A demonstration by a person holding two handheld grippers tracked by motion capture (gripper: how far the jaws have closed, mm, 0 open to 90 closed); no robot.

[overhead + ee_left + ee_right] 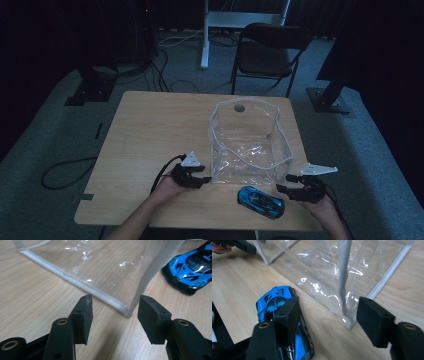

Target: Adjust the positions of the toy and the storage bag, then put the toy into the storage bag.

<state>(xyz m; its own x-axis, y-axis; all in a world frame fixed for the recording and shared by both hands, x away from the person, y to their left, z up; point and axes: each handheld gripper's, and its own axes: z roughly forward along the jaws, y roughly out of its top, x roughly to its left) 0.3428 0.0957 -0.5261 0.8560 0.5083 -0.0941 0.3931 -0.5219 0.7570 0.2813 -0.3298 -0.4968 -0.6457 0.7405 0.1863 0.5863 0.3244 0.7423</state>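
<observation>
Standing open-topped on table: clear plastic bag; blue toy car beside; both tongs wide open, empty.

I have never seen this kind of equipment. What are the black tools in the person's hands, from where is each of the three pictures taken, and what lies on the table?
There is no robot here. A person holds a hand-held gripper with two black jaws in each hand: the left gripper and the right gripper.

The high view comes from a fixed camera above the wooden table. The other two pictures come from small cameras riding on the grippers, each looking along its own jaws.

On the table stands an open clear plastic bag, and in front of it lies a blue toy car.

Nothing is held. Both grippers are open. The left gripper faces one bottom corner of the bag. The right gripper faces another corner, with the car beside and partly behind one jaw.
</observation>
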